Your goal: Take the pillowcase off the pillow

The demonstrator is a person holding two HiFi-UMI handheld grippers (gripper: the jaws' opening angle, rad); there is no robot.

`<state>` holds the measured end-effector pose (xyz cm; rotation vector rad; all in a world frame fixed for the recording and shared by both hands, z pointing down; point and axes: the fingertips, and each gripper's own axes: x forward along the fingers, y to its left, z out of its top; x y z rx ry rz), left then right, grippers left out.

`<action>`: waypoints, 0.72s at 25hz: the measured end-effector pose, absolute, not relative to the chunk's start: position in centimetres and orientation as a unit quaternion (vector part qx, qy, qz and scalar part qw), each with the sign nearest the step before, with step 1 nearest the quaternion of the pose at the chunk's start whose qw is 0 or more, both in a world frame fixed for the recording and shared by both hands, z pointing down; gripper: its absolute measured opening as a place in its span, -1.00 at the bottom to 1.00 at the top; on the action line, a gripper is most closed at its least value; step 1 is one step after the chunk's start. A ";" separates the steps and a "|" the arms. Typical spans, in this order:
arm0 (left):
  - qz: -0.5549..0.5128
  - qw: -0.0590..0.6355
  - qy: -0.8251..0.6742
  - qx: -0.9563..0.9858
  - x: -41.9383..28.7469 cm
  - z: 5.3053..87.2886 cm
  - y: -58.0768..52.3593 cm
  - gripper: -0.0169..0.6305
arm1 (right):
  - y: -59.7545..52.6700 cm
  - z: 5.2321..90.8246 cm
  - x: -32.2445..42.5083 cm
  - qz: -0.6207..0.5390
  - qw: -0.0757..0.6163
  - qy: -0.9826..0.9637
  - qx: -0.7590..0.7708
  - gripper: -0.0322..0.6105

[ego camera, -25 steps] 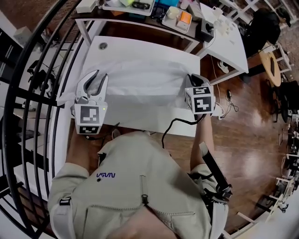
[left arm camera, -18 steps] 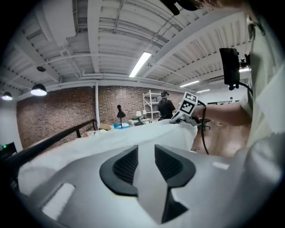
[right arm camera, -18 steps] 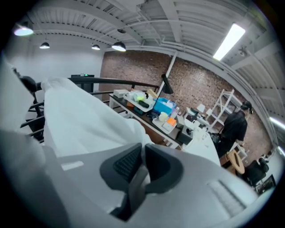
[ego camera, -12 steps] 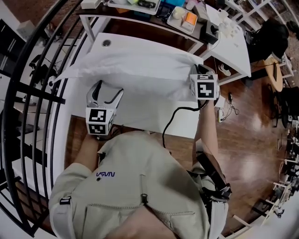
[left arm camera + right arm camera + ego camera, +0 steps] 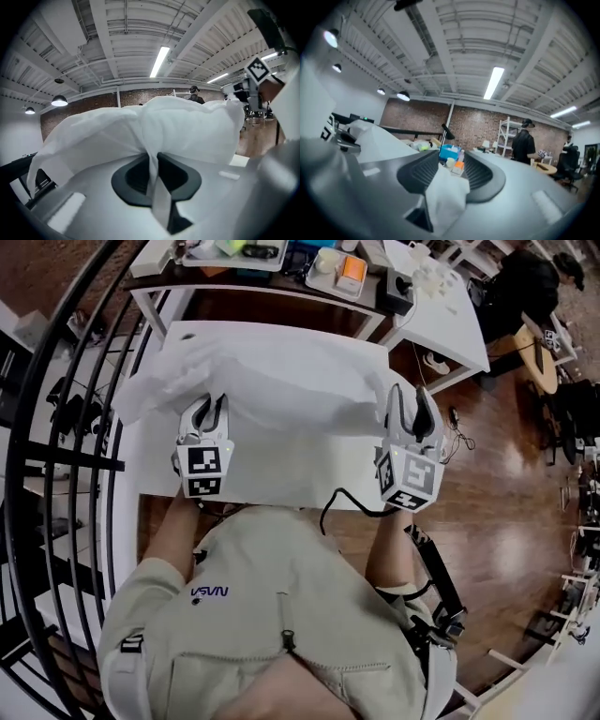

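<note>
my left gripper (image 5: 206,407) just clamped shut on the pillowcase (image 5: 281,381); my right gripper (image 5: 409,401) just opened, a fold lying loose between its jaws.

**Layout at this moment.** We find the pillowcase (image 5: 281,395) on the worktop (image 5: 328,348), spread ahead of both grippers and spanning the gap between them. The left gripper (image 5: 208,401) sits near its left end. Its jaws have just been closing, and a fold of the pillowcase (image 5: 164,126) is pinched between them and rises directly in front. The right gripper (image 5: 410,399) sits at the right end, well apart from the left gripper. Its jaws have just been opening, and a corner of the pillowcase (image 5: 445,192) lies loose between them. Beyond the worktop, ahead of both grippers, a second table (image 5: 253,282) carries trays (image 5: 339,273). A railing (image 5: 56,427) runs to the left of the left gripper.
</note>
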<state>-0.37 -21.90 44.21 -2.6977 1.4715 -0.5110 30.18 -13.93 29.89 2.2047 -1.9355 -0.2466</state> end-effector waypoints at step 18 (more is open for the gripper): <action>-0.144 0.020 0.443 -0.884 0.1 41.5 -23.0 -0.89 | -13.7 45.6 27.0 0.021 0.173 -0.684 0.709 -0.88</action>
